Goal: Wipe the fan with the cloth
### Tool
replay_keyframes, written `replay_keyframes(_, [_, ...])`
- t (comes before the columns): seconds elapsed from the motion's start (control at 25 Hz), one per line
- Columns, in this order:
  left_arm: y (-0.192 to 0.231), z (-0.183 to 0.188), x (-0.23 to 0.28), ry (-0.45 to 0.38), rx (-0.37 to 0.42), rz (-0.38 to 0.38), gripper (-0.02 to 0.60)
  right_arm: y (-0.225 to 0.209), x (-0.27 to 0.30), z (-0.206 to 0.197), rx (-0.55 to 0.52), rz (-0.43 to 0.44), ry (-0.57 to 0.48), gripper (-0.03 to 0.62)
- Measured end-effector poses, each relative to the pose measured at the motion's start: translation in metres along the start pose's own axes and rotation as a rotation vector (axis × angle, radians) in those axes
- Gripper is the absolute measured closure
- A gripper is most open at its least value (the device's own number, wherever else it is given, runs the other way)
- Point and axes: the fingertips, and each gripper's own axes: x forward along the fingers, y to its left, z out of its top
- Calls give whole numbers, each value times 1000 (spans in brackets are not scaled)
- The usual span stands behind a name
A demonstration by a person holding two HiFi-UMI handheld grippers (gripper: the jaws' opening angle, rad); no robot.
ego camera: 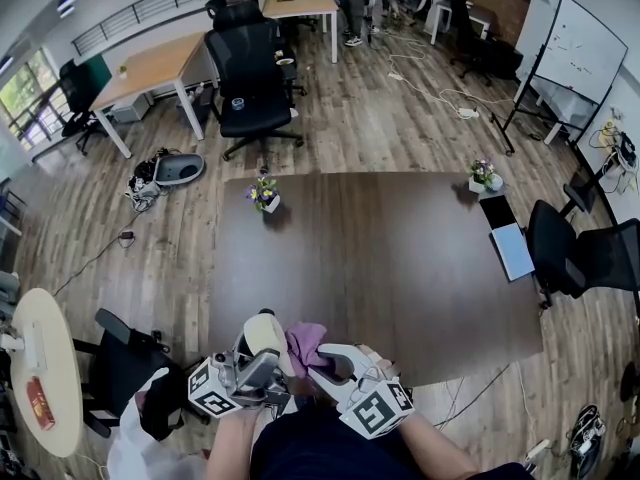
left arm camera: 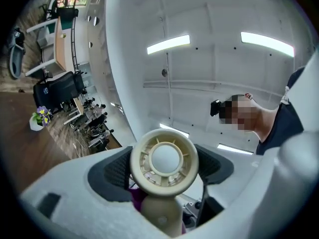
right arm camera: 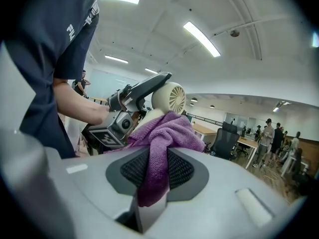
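Observation:
A small cream hand-held fan [ego camera: 263, 332] is gripped between the jaws of my left gripper [ego camera: 262, 360] near the table's front edge. In the left gripper view the fan's round head [left arm camera: 164, 162] faces the camera and tilts up toward the ceiling, with the dark pads [left arm camera: 115, 172] against its sides. My right gripper [ego camera: 325, 360] is shut on a purple cloth [ego camera: 305, 344]. In the right gripper view the purple cloth [right arm camera: 160, 142] bunches out of the jaws and lies against the fan [right arm camera: 169, 98] just below its grille. A sliver of the cloth [left arm camera: 136, 199] shows behind the fan's handle.
The dark brown table [ego camera: 390, 258] holds two small flower pots [ego camera: 264, 195] [ego camera: 484, 177] at its far corners and a laptop [ego camera: 511, 249] at the right edge. Black office chairs [ego camera: 252, 88] stand beyond and to the right. A round side table [ego camera: 45, 383] is at the left.

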Motion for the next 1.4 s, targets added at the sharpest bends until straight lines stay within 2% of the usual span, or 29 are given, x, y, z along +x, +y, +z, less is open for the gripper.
replay_keyframes(0.16, [12, 7, -6, -50, -26, 45, 206, 6, -5, -3, -11, 14, 2, 499])
replay_keyframes(0.36, [29, 2, -10, -50, -45, 120, 206, 14, -13, 10, -64, 38, -38, 499])
replay_keyframes(0.52, [36, -9, -11, -26, -83, 153, 206, 15, -12, 21, -56, 57, -75, 499])
replay_keyframes(0.76, [26, -25, -9, 9, -131, 90, 206, -11, -18, 33, 45, -39, -140, 499])
replay_keyframes(0.88, [18, -35, -7, 53, -127, 53, 206, -21, -21, 34, 111, -39, -144, 499])
replay_keyframes(1.28, [-5, -74, -3, 236, -101, -48, 206, -44, -30, 33, 147, -80, -170, 500])
replay_keyframes(1.4, [-11, -81, -2, 284, -70, -69, 206, -48, -32, 31, 156, -90, -167, 500])
